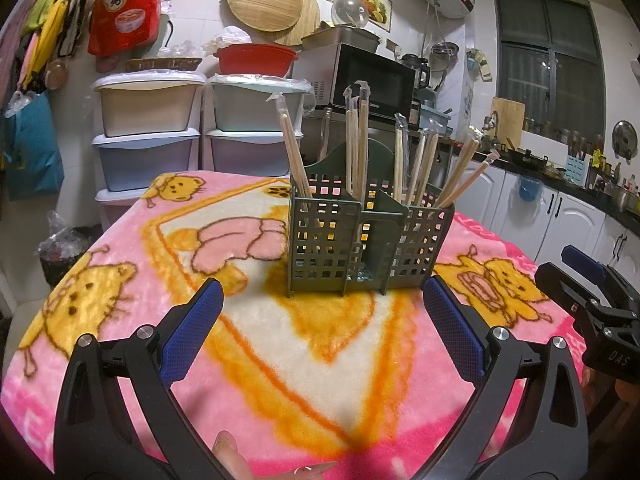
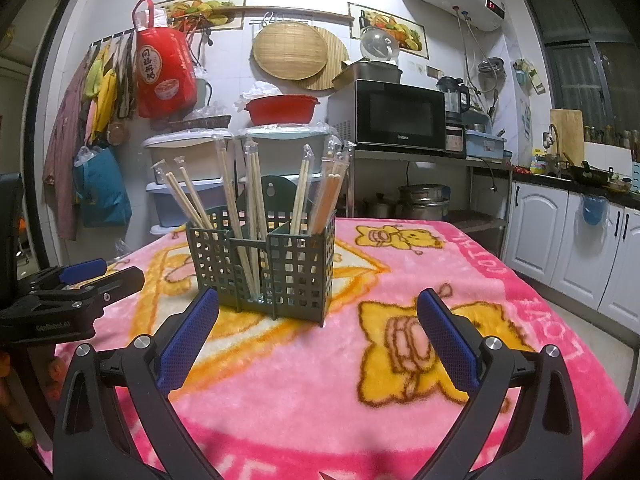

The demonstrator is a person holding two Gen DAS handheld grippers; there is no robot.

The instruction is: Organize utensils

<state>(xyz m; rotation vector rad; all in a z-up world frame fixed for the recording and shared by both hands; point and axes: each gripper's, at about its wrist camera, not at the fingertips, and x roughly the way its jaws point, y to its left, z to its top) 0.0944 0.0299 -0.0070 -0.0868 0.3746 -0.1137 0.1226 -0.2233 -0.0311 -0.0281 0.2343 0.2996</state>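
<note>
Covering the table, a pink cartoon blanket [image 1: 120, 360] faces white cabinets [image 2: 560, 236].

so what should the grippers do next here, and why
Probably ease both back and stop. Every wrapped wooden chopstick pair already stands in the green slotted plastic caddy, none lies loose on the visible pink cartoon blanket, and the left gripper and right gripper are open and hold nothing.
</note>
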